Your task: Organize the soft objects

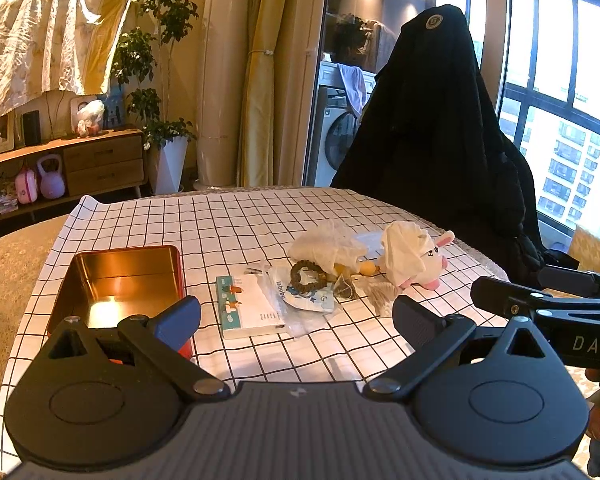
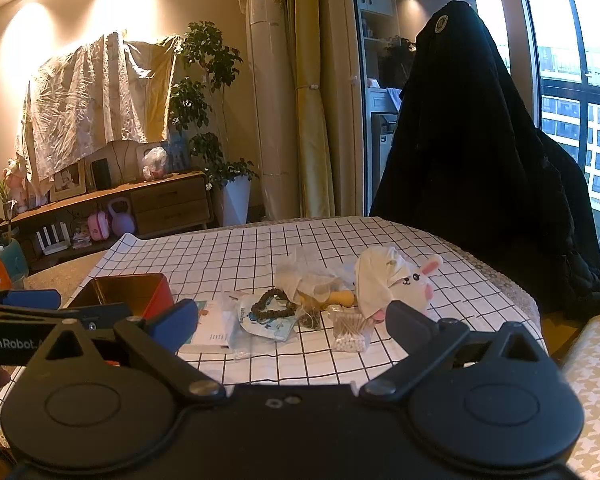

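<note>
Plush bunny (image 1: 422,258), half wrapped in a white cloth (image 1: 400,256), lies ahead and to the right of the left claw (image 1: 296,314), and almost straight ahead of the right claw's (image 2: 292,322) right finger. Both claws are spread wide and hold nothing, hovering at the near edge of the surface (image 1: 236,220).

Between the claws and the bunny sits a loose heap: a bead bracelet (image 1: 308,276) on a clear packet (image 1: 296,300), a crumpled tissue (image 1: 324,246) behind it, a small booklet (image 1: 252,312) just left of the packet, and, in the right wrist view, a bag of cotton swabs (image 2: 352,330) directly in front of the right claw. An open tin (image 1: 120,280) stands ahead-left of the left claw, its near rim partly hidden by the left finger; it looks like the likely place for the soft things, though that is a guess.

The step in hand seems to be picking the first soft item. The right claw is better placed for the bunny: go forward over the swabs, not through them, come down with jaws either side of the body, and close on plush as well as cloth, or the cloth alone may slide off. Lift clear before swinging left, so that bracelet and packet stay undisturbed. The left claw can wait beside the tin.
</note>
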